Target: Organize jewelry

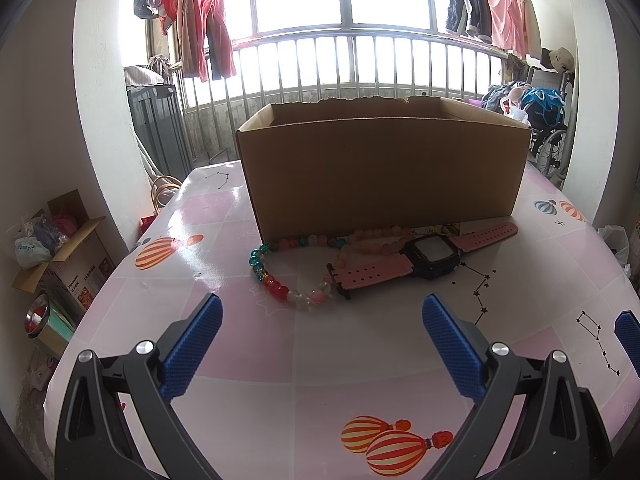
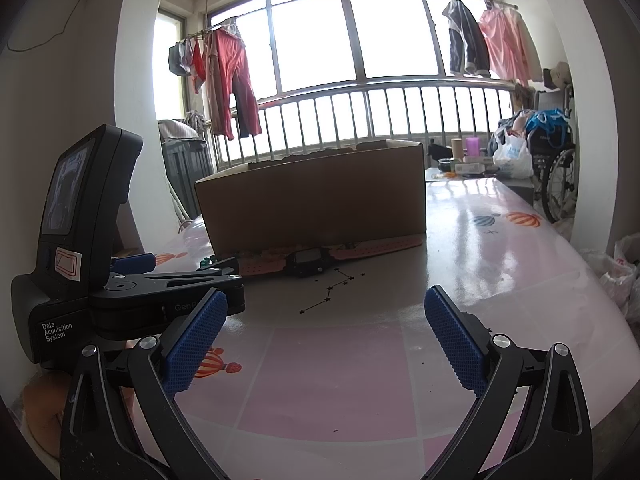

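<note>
A multicoloured bead bracelet (image 1: 280, 276) lies on the table in front of an open cardboard box (image 1: 380, 164). A peach bead bracelet (image 1: 378, 240) rests behind it against the box. A pink-strapped watch with a black face (image 1: 430, 254) lies to the right of the beads. My left gripper (image 1: 322, 316) is open, low over the table, just short of the bracelet. My right gripper (image 2: 326, 308) is open too, farther back, with the watch (image 2: 308, 262) and box (image 2: 312, 200) ahead. The left gripper's body (image 2: 120, 280) shows at the left of the right wrist view.
The table (image 1: 360, 360) wears a glossy pink cloth with balloon prints. A blue fingertip (image 1: 628, 332) of the right gripper shows at the far right edge. Small bottles and a bag (image 2: 480, 156) sit at the table's far right. A wheelchair (image 2: 560, 184) stands beyond.
</note>
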The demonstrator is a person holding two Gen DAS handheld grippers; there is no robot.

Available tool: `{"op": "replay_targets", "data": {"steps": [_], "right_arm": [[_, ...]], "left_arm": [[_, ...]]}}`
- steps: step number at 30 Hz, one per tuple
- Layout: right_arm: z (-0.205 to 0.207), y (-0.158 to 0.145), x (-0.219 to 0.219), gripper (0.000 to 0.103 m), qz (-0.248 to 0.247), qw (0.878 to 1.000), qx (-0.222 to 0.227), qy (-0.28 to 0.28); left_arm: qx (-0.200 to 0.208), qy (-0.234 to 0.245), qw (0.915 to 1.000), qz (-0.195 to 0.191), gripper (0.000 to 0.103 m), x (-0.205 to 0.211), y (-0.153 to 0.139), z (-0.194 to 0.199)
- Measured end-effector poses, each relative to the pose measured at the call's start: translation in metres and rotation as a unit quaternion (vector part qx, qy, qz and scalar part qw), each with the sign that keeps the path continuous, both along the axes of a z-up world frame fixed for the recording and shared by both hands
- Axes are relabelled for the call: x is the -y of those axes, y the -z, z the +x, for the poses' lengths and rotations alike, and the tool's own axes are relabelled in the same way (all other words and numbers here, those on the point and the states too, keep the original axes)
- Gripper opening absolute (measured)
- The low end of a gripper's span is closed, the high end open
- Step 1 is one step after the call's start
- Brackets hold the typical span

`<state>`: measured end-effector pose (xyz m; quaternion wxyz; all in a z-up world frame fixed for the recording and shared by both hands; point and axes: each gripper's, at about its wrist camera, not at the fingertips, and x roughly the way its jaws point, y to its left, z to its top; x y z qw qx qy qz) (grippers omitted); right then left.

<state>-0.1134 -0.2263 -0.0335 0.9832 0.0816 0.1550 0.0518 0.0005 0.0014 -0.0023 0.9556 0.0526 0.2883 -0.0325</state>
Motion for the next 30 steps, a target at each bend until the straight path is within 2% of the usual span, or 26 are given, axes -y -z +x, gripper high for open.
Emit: {"op": "replay_targets", "data": {"steps": [30], "right_arm": [[0.0003, 0.0007, -0.0020, 0.095, -0.002, 1.000, 0.001, 0.001]], "left_arm": [[0.000, 0.000, 1.0000, 0.000, 0.098, 0.0001, -0.0001, 0.0000]]}}
